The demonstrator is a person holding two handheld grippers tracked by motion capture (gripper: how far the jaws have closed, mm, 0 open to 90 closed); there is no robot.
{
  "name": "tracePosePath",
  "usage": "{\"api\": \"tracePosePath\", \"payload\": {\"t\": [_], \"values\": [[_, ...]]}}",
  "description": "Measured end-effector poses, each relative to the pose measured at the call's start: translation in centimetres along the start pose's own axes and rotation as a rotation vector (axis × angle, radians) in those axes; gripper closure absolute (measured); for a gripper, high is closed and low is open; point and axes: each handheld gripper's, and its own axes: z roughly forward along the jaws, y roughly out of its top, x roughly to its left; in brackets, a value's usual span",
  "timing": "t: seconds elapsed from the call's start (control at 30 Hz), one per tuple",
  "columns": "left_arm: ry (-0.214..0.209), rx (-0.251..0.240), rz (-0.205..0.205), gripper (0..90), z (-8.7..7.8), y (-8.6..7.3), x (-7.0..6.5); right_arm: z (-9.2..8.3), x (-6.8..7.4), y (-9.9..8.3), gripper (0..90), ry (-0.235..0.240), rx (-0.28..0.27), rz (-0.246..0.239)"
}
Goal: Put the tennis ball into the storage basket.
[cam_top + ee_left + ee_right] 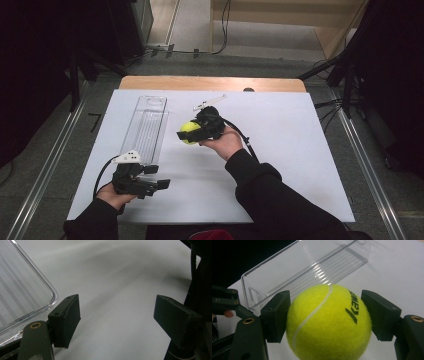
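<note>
Right gripper (189,134) holds ball (188,132) clamped between both jaws, lifted above table (300,150) near centre. Clear tray (146,127) lies just left of ball, long axis near-to-far, open side up. Likely next: carry ball left, over tray. Left gripper (156,176) jaws wide, empty, by tray's near end.

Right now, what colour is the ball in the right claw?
Yellow-green ball with a white seam and black lettering; right gripper view shows it best.

Grey carpet floor (60,150); wooden table (210,83) under white sheet (300,150); dark surroundings.
</note>
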Motion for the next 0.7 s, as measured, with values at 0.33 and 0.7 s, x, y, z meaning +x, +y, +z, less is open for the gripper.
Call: {"api": "tracePosePath", "payload": {"t": [0.33,0.7], "values": [[0.001,-0.001,0.001,22.2,0.0,0.0,0.0,0.8,0.5,1.2,24.9,0.002,0.0,-0.001],[-0.002,0.001,0.004,22.2,0.0,0.0,0.0,2.0,1.2,2.0,24.9,0.011,-0.001,-0.017]]}}
